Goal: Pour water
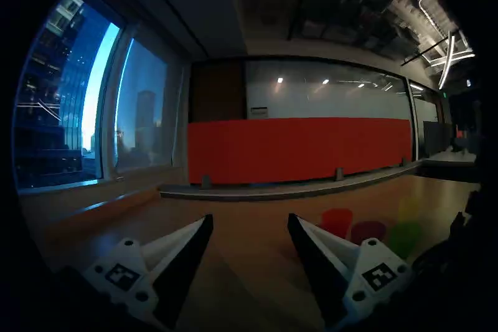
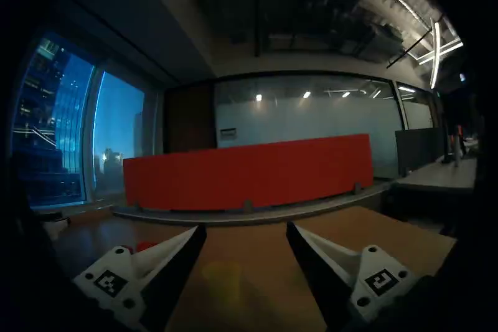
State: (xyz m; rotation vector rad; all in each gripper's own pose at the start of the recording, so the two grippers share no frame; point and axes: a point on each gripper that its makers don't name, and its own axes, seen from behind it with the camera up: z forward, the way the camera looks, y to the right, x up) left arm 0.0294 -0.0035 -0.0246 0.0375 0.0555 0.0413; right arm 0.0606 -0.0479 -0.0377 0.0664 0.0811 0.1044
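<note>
We hold the left gripper (image 1: pixel 249 216) level over the table (image 1: pixel 249 263), pointing at the red screen (image 1: pixel 299 148). Its fingers are wide apart and grip nothing. The right gripper (image 2: pixel 246 227) is the same. An orange cup (image 1: pixel 337 220) and a green cup (image 1: pixel 404 238) stand before the screen's right end.

both views look low and level over the wooden table (image 1: pixel 249 235) toward the red partition (image 1: pixel 299 148) mid-frame. the left gripper view stands nearer to it. both share the windows (image 1: pixel 62 95) at left.
</note>
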